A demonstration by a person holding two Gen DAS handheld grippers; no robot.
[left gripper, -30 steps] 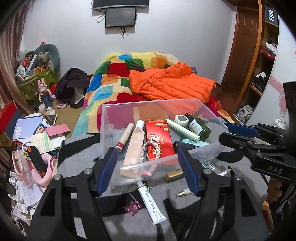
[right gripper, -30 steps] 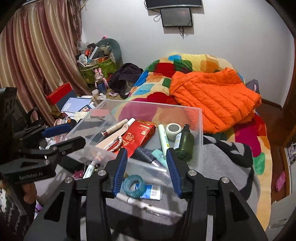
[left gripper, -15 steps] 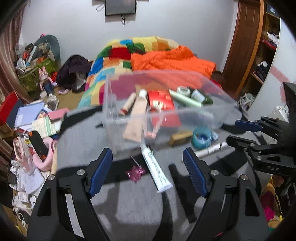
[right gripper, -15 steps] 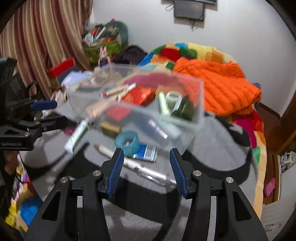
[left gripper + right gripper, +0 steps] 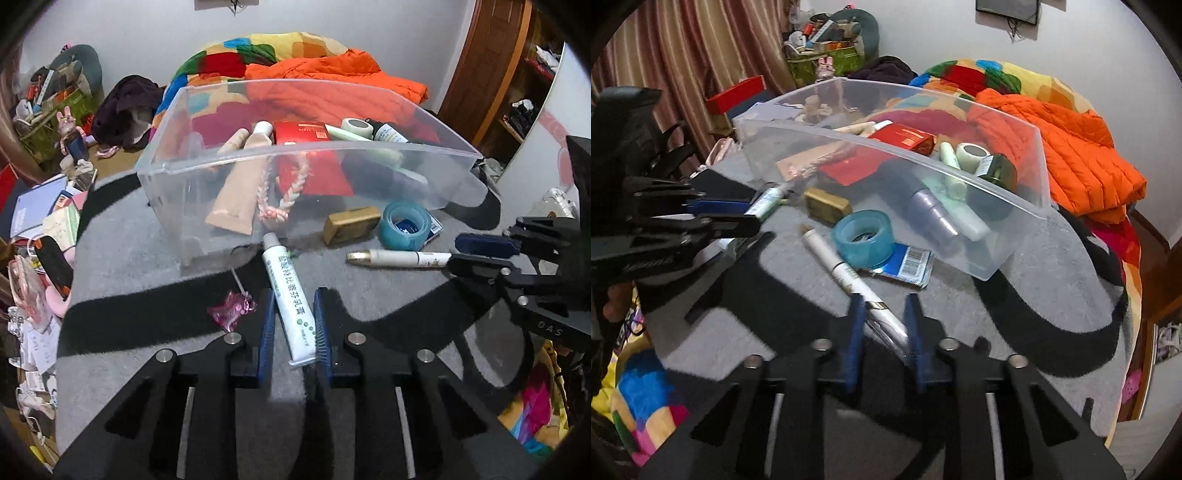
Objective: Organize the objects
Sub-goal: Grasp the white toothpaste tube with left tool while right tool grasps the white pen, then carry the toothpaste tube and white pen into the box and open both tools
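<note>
A clear plastic bin (image 5: 229, 173) (image 5: 1015, 199) holds several toiletries and a red box. My left gripper (image 5: 293, 325) is shut on the lower end of a white ointment tube (image 5: 286, 291) lying on the grey mat. My right gripper (image 5: 884, 325) is shut on the near end of a white pen (image 5: 842, 273); the pen also shows in the left wrist view (image 5: 399, 257). The left gripper appears at the left of the right wrist view (image 5: 731, 214), holding the tube (image 5: 764, 205).
On the mat lie a blue tape roll (image 5: 405, 225) (image 5: 864, 238), a gold case (image 5: 351, 223) (image 5: 827, 205), a blue packet (image 5: 908, 264) and a pink wrapper (image 5: 231, 309). A bed with an orange jacket (image 5: 1071, 147) lies behind. Floor clutter (image 5: 40, 214) is on the left.
Both grippers dropped to the mat and closed: the left around the white tube, the right around the white pen. Both were open above the items before.
</note>
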